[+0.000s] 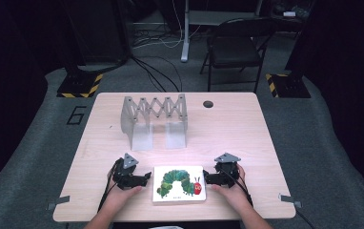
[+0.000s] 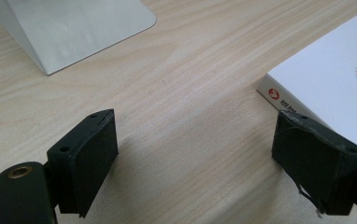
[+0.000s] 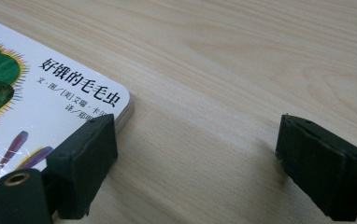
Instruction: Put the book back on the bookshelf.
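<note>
My picture book (image 1: 179, 184) lies flat, low and centre in the high view, untouched between my hands, with nothing lifted yet. The fingers of my left gripper (image 1: 139, 180) and right gripper (image 1: 210, 179) are spread, empty, flanking its edges. Gripping it and moving it toward the folding rack (image 1: 155, 121) on the counter (image 1: 227, 129) is, I judge, all left.

Book: the book (image 1: 179, 183) lies flat on the table (image 1: 237, 129), at the near edge, in the middle.
Left gripper: the left gripper (image 1: 144, 179) sits on the table just left of the book.
Right gripper: the right gripper (image 1: 207, 179) sits just right of the book.
Rack: the folding rack (image 1: 155, 119) stands behind the book, well apart from it.
Hole: a small hole (image 1: 208, 104) is in the table, right of the rack.
Chair: a chair (image 1: 236, 47) stands on the floor behind the table.
</note>
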### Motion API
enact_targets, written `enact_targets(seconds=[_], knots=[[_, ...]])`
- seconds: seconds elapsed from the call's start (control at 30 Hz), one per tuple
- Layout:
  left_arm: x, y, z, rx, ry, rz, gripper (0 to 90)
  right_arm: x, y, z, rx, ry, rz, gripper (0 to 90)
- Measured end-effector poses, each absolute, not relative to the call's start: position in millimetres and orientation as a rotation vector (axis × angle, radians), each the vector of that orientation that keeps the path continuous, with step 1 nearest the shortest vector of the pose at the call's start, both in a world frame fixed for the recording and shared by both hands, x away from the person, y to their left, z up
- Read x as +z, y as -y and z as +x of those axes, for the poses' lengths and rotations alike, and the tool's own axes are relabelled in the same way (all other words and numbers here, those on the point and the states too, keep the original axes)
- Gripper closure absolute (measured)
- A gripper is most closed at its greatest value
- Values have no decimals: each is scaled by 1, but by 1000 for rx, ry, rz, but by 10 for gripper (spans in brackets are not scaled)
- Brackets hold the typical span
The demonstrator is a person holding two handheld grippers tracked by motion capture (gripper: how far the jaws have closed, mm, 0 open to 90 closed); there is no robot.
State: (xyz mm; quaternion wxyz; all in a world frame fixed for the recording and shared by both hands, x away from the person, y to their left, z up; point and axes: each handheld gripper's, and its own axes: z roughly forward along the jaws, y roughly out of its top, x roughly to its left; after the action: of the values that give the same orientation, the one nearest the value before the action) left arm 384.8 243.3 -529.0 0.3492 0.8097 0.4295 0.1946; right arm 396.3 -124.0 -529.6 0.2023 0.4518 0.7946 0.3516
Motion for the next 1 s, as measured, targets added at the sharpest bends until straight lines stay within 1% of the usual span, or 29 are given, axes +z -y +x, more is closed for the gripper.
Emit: enact_targets(seconds=[0.5,0.63,0.8,0.9,1.0], knots=[[-530,-241,382,514,-1129,2064,145,-530,123,396,978,-2212,1274,115],[-530,-241,382,519,-1132,2058,151,-529,122,396,984,-2207,1276,144],[-528,-241,383,499,-1142,2077,158,-529,123,396,981,-2213,1268,147],[-526,-241,384,500,-1141,2102,173,-527,122,395,986,-2220,1269,244],[-523,-243,384,467,-1162,2100,228,-525,121,393,980,-2241,1255,316]])
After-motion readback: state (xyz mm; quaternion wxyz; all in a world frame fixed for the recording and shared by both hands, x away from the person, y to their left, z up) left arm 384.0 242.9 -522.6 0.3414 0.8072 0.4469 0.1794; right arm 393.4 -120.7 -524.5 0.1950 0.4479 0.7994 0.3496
